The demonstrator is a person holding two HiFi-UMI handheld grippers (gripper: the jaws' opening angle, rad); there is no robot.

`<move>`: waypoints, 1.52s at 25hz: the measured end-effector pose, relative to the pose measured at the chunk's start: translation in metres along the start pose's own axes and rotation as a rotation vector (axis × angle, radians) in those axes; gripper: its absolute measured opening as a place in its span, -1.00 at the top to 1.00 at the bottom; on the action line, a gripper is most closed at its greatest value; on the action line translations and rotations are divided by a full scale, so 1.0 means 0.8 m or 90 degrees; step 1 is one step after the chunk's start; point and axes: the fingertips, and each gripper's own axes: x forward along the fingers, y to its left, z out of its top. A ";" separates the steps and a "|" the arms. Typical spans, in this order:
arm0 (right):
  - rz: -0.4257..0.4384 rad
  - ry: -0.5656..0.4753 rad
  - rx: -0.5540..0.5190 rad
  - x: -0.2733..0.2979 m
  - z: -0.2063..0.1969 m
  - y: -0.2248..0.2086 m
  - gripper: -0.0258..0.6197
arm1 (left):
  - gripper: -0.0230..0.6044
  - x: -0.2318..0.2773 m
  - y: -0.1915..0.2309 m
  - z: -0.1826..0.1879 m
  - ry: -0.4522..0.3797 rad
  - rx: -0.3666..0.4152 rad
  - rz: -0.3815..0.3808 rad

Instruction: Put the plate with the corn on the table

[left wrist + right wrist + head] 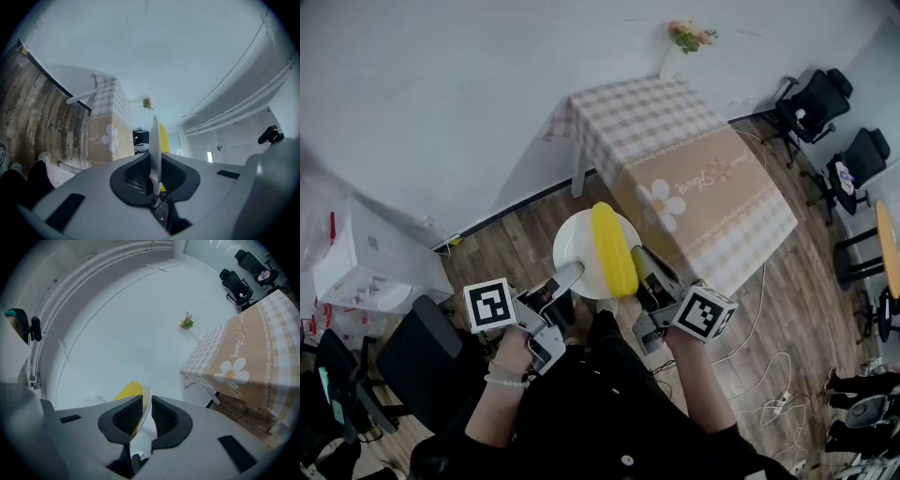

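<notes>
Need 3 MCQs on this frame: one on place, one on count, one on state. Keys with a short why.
1. Where is the plate relative to the table?
A) resting on it
B) held in the air short of it
C) under it

2. How many corn cobs lie on the plate?
A) one
B) two
C) three

3. The left gripper is:
A) open, empty
B) shut on the corn
C) shut on the plate rim

Key:
1 B: the head view shows wood floor around the plate, and the right gripper grips it too.
2 A: a single yellow cob.
3 C: the left gripper view shows the white rim edge-on between the jaws.
</notes>
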 end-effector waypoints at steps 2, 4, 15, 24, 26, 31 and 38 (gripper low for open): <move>-0.008 0.002 -0.002 0.002 0.005 -0.005 0.64 | 0.80 0.005 0.001 0.003 -0.001 0.002 0.002; -0.011 0.004 -0.004 0.006 0.010 -0.011 0.64 | 0.80 0.011 0.003 0.008 -0.001 0.005 0.005; 0.008 0.021 -0.026 0.037 0.057 -0.045 0.65 | 0.80 0.066 0.005 0.039 -0.010 0.024 0.003; 0.018 0.032 -0.026 0.061 0.105 -0.080 0.65 | 0.80 0.122 0.007 0.065 -0.022 0.029 0.009; 0.020 0.036 -0.026 0.066 0.116 -0.089 0.65 | 0.80 0.135 0.007 0.070 -0.027 0.026 0.008; 0.030 0.051 -0.028 0.078 0.143 -0.105 0.65 | 0.80 0.164 0.007 0.081 -0.039 0.024 0.012; 0.039 0.065 -0.030 0.096 0.174 -0.128 0.65 | 0.80 0.199 0.006 0.097 -0.057 0.020 0.013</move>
